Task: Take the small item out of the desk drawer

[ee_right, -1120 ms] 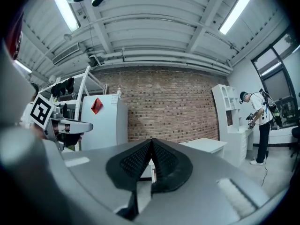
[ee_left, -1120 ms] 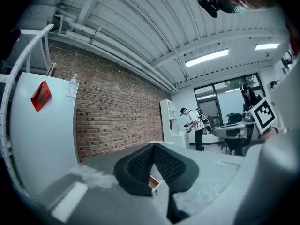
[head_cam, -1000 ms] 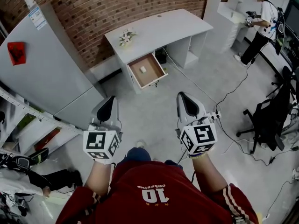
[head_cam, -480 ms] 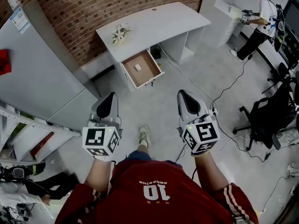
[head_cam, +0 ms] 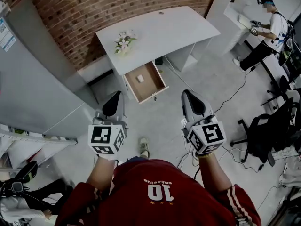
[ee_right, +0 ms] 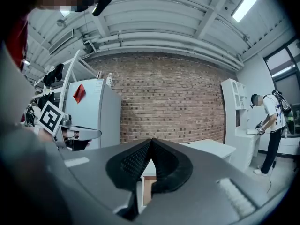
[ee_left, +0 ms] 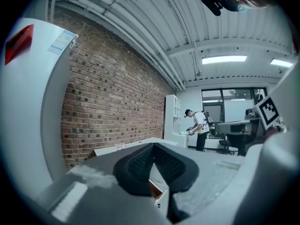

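Desk (head_cam: 174, 29) and drawer (head_cam: 150, 82) — slightly nearer

The floor (head_cam: 162, 119) lies open up to the drawer (head_cam: 151, 84) — its top uncovered, chair (head_cam: 265, 133) well right.

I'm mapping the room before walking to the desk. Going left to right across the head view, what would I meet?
refrigerator → left gripper → open drawer → right gripper → black office chair
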